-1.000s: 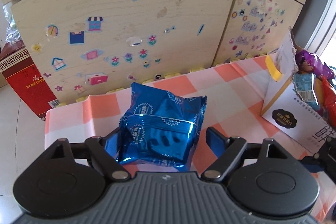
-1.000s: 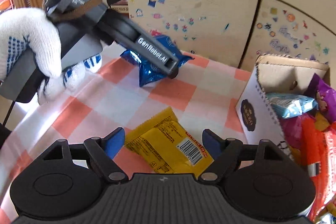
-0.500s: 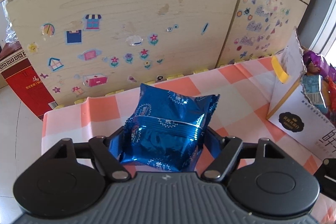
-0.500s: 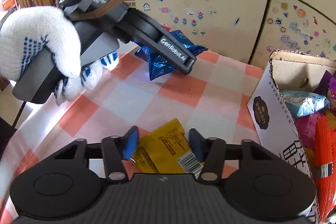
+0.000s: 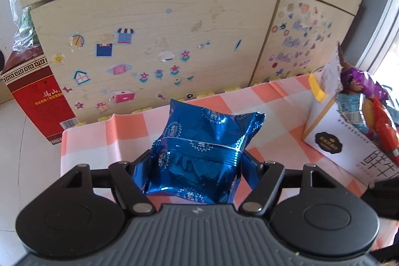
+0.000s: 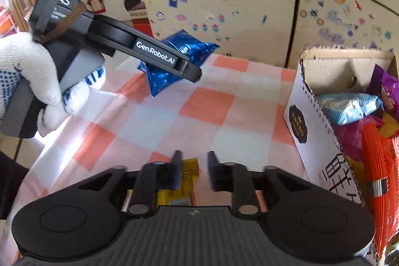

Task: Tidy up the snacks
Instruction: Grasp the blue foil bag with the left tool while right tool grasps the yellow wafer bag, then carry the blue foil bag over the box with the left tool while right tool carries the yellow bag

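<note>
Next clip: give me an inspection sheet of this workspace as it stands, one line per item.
Surface: table under an orange-and-white checked cloth, bare in the middle.
Job's things: blue snack pack lifted off the cloth; yellow snack pack low between the right tool's fingers; white cardboard box at the right, holding several packets.
Clutter: nothing seen.
Grippers: left tool closing, its pads against the blue pack, held by a white gloved hand; right tool opening, yellow pack beside its left finger, grip unclear.
Cables: nothing seen.
Surroundings: stickered wooden cabinet behind the table; red carton on the floor at the left.
</note>
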Available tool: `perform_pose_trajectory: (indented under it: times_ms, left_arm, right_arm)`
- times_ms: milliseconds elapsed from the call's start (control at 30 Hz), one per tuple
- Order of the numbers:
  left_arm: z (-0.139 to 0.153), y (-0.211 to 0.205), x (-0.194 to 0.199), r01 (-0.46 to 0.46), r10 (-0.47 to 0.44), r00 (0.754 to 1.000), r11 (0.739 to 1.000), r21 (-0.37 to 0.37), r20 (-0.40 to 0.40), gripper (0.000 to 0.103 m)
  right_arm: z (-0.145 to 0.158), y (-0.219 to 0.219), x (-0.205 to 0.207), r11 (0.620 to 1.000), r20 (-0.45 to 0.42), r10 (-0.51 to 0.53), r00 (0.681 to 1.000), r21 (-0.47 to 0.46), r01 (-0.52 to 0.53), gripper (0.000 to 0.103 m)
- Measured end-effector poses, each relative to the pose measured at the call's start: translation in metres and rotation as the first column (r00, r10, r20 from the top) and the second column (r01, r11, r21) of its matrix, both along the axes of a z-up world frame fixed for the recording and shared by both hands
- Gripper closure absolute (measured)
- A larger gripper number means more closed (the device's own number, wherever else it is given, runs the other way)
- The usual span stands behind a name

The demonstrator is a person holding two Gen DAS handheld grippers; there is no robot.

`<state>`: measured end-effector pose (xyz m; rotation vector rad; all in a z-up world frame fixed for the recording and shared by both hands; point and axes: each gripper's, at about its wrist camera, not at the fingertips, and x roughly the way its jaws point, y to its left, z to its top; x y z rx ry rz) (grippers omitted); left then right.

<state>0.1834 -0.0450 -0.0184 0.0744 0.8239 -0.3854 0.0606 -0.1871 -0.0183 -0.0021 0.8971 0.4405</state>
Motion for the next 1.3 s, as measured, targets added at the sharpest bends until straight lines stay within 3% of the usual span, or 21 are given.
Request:
perform_pose_trajectory:
  times_ms: [67, 267, 433, 600, 900, 1300]
  left_arm:
    - [0.001, -0.001, -0.001, 0.008, -0.008, 1.000, 1.000, -0.001, 0.003, 0.031]
    - [0.004, 0.002, -0.001, -0.001, 0.001, 1.000, 1.000, -0.008, 0.009, 0.031]
    - [0.007, 0.004, -0.005, -0.004, 0.004, 1.000, 1.000, -0.011, 0.021, 0.031]
    - [0.014, 0.003, -0.013, -0.007, 0.007, 0.999, 1.000, -0.017, 0.041, 0.031]
    - [0.037, -0.004, -0.036, 0.008, -0.004, 0.996, 0.999, -0.039, 0.092, 0.031]
    - [0.058, -0.011, -0.075, -0.012, 0.023, 0.991, 0.996, -0.088, 0.128, 0.031]
  right_arm:
    - [0.003, -0.004, -0.001, 0.999, -0.007, 0.036, 0.999, 0.024, -0.036, 0.024]
    - [0.000, 0.001, -0.004, 0.991, -0.051, 0.129, 0.990, 0.031, -0.128, 0.023]
    - [-0.008, 0.024, -0.020, 0.967, -0.054, 0.203, 0.978, -0.144, -0.209, 0.026]
    - [-0.006, 0.027, -0.023, 0.974, -0.037, 0.158, 0.987, -0.160, -0.162, 0.048]
    - [0.026, 0.014, -0.027, 0.989, 0.070, 0.006, 0.998, -0.151, 0.005, 0.049]
    - [0.090, -0.027, -0.057, 0.976, 0.209, -0.175, 0.962, -0.091, 0.197, 0.049]
